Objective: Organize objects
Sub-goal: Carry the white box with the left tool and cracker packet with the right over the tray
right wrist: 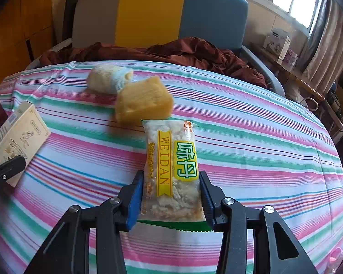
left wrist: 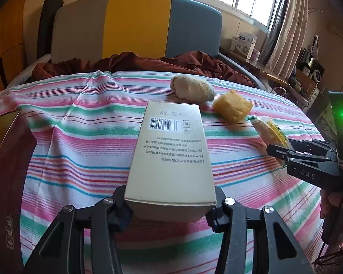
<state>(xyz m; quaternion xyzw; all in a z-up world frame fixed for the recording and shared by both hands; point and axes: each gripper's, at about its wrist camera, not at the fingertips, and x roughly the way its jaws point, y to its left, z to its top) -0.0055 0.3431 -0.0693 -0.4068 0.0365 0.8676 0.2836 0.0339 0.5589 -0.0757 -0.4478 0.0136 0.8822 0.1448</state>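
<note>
Item: cardboard box (left wrist: 171, 157), long axis running straight out from the left gripper (left wrist: 170, 207), jaws closed on its near end, held over the striped bedspread (left wrist: 80, 137).
Item: snack packet (right wrist: 171, 171), lengthwise in the right gripper (right wrist: 171, 196), jaws narrowed on its sides.
Loose, toward the bedspread's far edge: yellow sponge (right wrist: 144, 100), rolled cloth (right wrist: 109, 80), nearer the right gripper.
Containers: none seen.

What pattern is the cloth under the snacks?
The cloth is white with pink, green and blue stripes; the right wrist view shows it best.
</note>
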